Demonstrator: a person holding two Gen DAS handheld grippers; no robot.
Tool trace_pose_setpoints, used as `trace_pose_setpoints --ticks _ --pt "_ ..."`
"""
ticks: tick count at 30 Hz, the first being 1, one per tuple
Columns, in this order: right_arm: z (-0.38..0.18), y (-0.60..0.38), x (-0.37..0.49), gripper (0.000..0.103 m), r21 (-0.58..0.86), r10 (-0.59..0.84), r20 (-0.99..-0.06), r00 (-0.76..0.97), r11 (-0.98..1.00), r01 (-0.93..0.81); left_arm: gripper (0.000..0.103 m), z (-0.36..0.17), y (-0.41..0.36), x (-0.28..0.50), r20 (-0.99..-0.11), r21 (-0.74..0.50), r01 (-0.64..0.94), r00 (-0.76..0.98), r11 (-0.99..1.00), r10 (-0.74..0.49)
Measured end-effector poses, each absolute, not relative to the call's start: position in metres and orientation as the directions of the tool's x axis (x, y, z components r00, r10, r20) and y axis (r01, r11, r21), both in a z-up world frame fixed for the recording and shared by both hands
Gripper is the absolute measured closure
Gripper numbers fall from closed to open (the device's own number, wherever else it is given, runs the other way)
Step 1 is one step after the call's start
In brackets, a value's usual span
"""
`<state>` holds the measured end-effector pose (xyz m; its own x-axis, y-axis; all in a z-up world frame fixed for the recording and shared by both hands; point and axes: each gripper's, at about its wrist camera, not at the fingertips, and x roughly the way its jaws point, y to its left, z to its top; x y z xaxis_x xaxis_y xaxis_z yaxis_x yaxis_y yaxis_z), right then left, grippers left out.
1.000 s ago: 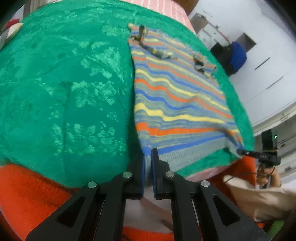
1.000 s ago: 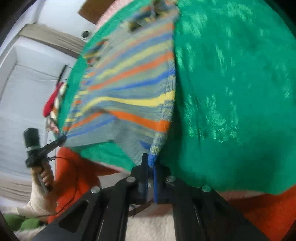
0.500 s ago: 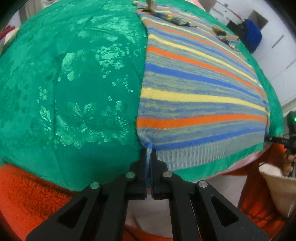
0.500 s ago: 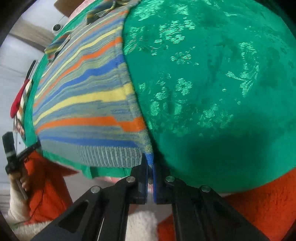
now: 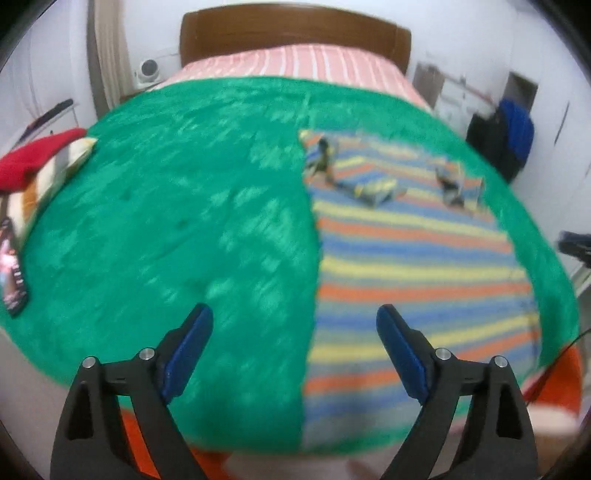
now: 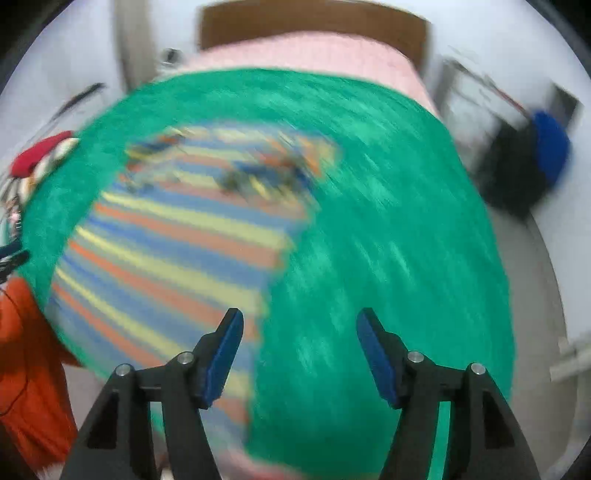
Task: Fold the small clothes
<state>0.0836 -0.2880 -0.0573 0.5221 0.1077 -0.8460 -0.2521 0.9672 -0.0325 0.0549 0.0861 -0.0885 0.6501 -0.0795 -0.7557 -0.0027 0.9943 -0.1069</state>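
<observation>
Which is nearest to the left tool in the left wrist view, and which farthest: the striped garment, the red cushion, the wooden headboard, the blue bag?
From the left tool, whose jaws have just been opening with nothing between them:
1. Striped garment, flat on the green cover just ahead, right.
2. Red cushion, left edge of the bed.
3. Blue bag, off the bed, far right.
4. Wooden headboard, far end. Bag and headboard are close to call.

Both tools look alike: black angular fingers [image 5: 417, 354] lined with blue pads [image 6: 221, 354], each finger carrying two silver screws [image 6: 184, 357]. An orange fleecy garment [image 6: 22, 354] is worn.
</observation>
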Motion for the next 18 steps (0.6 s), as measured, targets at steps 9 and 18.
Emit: trace_pose_setpoints --ticks 9,18 --pt "-0.142 -0.184 0.242 0.04 0.061 0.233 -0.845 0.482 0.937 -0.345 0.012 -0.156 0.1 0.062 -0.804 -0.137 -0.139 0.593 0.981 -0.029" --pt "-0.109 -0.309 0.256 0.092 0.148 0.13 -0.821 0.556 0.989 -0.013 0.012 -0.155 0.119 0.065 -0.797 -0.138 -0.182 0.604 0.974 0.0"
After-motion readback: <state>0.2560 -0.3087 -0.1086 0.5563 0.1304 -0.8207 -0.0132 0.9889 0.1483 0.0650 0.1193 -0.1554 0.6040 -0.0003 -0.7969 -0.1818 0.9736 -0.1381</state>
